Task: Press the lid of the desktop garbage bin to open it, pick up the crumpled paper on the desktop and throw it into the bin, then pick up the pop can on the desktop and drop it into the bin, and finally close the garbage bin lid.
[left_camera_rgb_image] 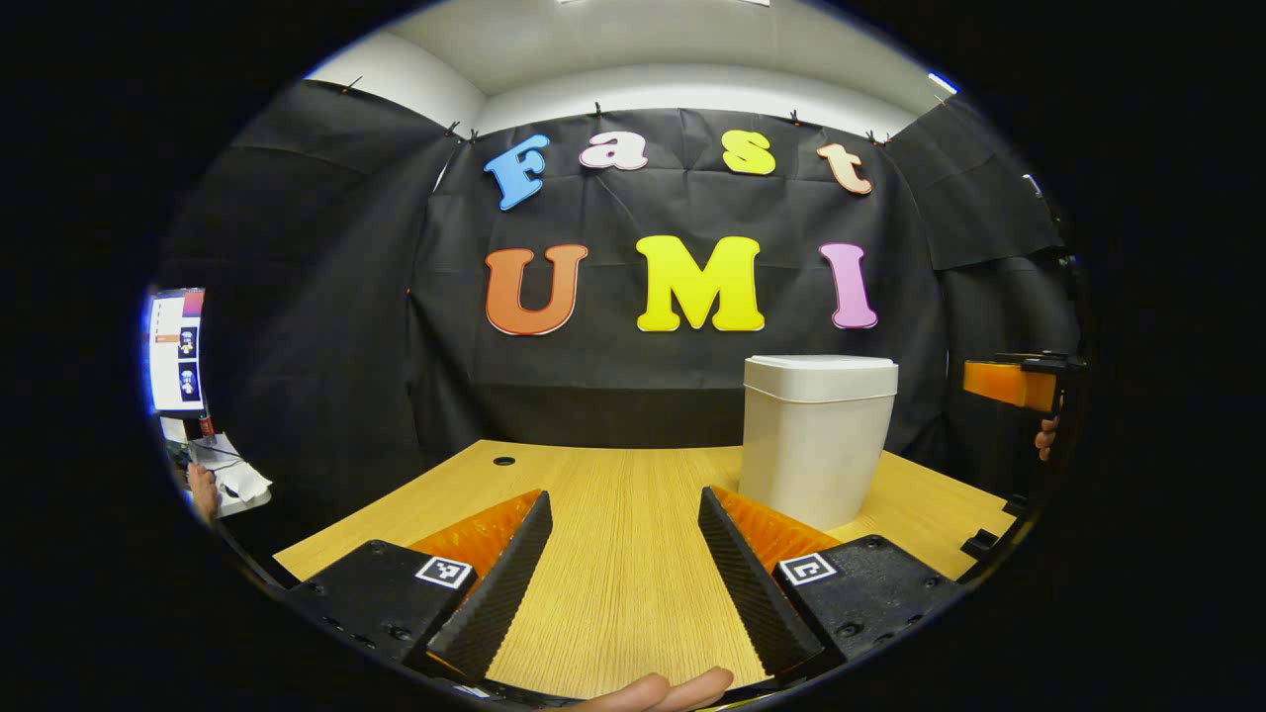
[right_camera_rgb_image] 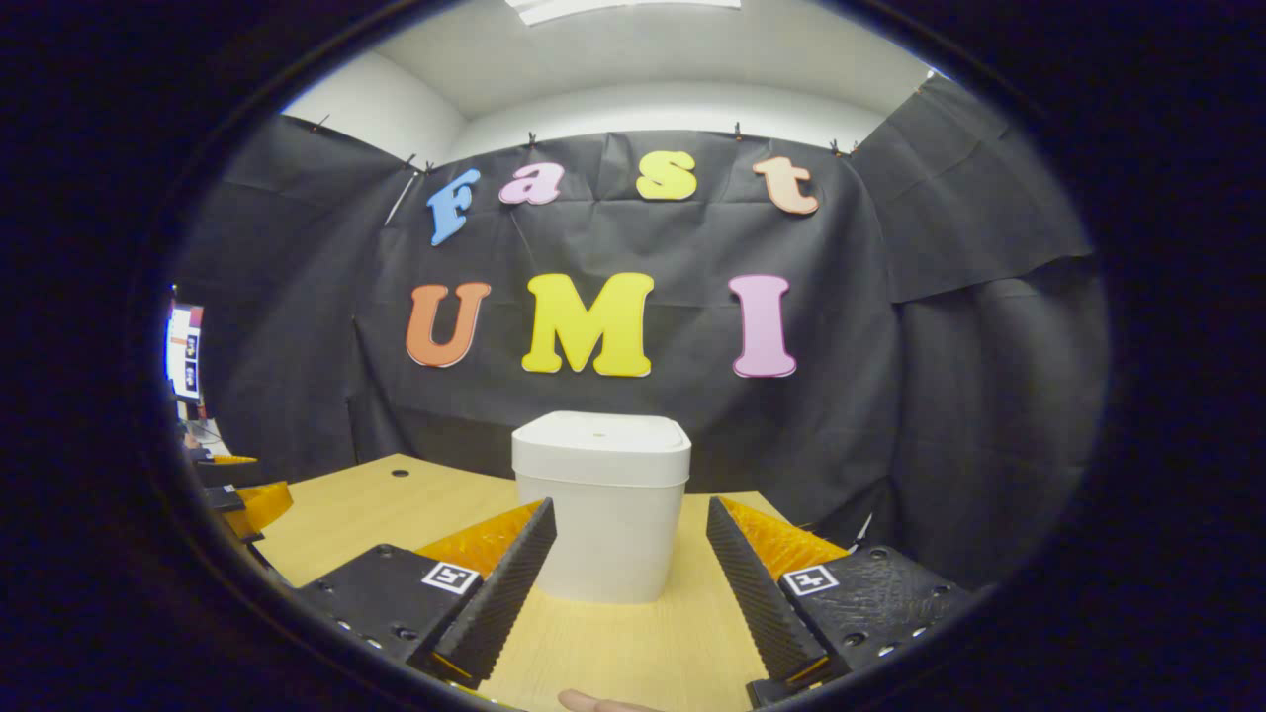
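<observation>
A white garbage bin with its lid down stands on the wooden desk, to the right of my left gripper, which is open and holds nothing. In the right gripper view the same bin stands straight ahead, a short way beyond my right gripper, whose fingers are spread wide and hold nothing. The lid is flat and closed. The right gripper also appears at the far right of the left gripper view, held in a hand. The left gripper sits at the left edge of the right gripper view.
The desk has a small round cable hole near its far left corner. Black cloth walls close the booth behind the desk. A monitor and papers lie off to the far left, beyond the desk's edge.
</observation>
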